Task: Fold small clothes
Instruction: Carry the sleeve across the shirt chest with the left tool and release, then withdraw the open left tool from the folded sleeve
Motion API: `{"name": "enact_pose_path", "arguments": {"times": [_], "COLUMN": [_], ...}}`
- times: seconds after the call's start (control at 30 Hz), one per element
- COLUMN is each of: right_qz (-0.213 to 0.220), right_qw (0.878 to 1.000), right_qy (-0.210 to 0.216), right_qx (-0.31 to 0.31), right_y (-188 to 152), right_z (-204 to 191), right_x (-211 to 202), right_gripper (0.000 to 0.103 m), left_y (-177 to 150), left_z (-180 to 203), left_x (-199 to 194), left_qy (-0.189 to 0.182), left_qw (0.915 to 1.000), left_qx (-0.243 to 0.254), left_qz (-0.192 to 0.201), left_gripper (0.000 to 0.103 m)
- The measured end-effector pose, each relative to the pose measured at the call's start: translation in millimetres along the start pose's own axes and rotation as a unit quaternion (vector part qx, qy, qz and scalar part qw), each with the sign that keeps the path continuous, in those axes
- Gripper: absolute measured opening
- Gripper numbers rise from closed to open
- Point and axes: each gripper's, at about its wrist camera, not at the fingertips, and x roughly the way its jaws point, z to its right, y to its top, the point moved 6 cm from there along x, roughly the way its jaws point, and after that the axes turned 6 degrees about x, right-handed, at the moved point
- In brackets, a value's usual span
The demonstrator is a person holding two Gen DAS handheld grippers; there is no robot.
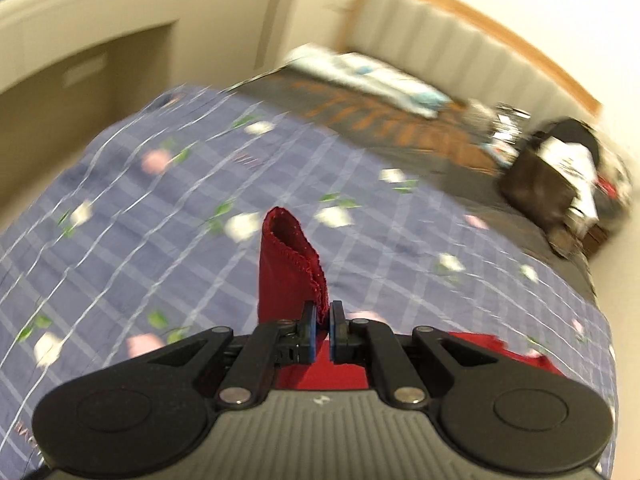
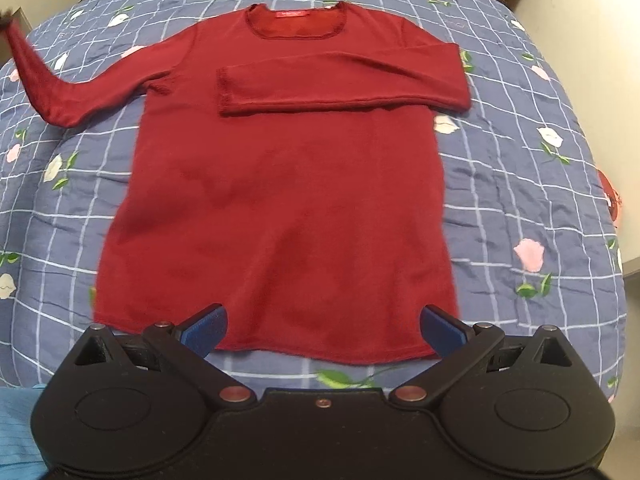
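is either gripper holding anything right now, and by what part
The left tongs are shut on the red sweater, pinching its sleeve just behind the cuff. The right tongs are open above the hem, holding nothing.

sweater [image 2: 280, 200] flat on quilt [image 2: 520, 184], frame centre, neckline toward top | right-frame sleeve [image 2: 340, 84] folded across chest | left-frame sleeve [image 2: 44, 80] out to upper left, raised | right gripper [image 2: 322, 330] at bottom, before hem | left gripper [image 1: 324, 316] pinching cuff [image 1: 292, 252], bag [image 1: 560, 184] at right | headboard [image 1: 460, 44] behind
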Motion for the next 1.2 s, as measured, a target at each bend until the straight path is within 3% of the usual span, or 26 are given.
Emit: {"name": "enact_pose_path", "arguments": {"times": [0.1,0.23,0.43,0.53,0.73,0.9,0.93,1.0,1.13,1.2], "right_qz": [-0.001,-0.010,-0.024,-0.033,-0.048,-0.053,-0.053,-0.053,-0.054,-0.054], "right_qw": [1.000,1.000,0.999,0.998,0.996,0.995,0.995,0.996,0.997,0.997], "right_qy": [0.004,0.000,-0.016,-0.027,-0.042,-0.034,-0.030,-0.022,-0.006,0.000], "right_qx": [0.006,0.021,0.038,0.046,0.066,0.076,0.073,0.067,0.054,0.050], "right_y": [5,9,4,-4,-18,-20,-19,-17,-13,-10], "right_z": [31,75,139,164,201,209,208,205,197,193], "right_x": [8,20,37,41,44,47,48,50,54,57], "right_gripper": [0.102,0.102,0.102,0.102,0.102,0.102,0.102,0.102,0.102,0.102], "left_y": [-3,-25,-96,-144,-211,-224,-224,-223,-223,-224], "left_z": [69,170,301,353,394,393,392,390,385,375], "left_x": [-13,-18,3,28,67,78,76,72,58,53], "left_qy": [-0.024,-0.063,-0.107,-0.117,-0.113,-0.101,-0.103,-0.104,-0.107,-0.098], "left_qw": [0.9980,0.9889,0.9697,0.9649,0.9591,0.9539,0.9528,0.9510,0.9510,0.9539], "left_qx": [0.057,0.133,0.220,0.233,0.242,0.253,0.256,0.262,0.262,0.254], "left_qz": [0.017,0.023,-0.001,-0.033,-0.093,-0.126,-0.126,-0.128,-0.125,-0.125], "left_gripper": [0.005,0.005,0.005,0.005,0.005,0.011,0.016,0.045,0.062,0.081]}}
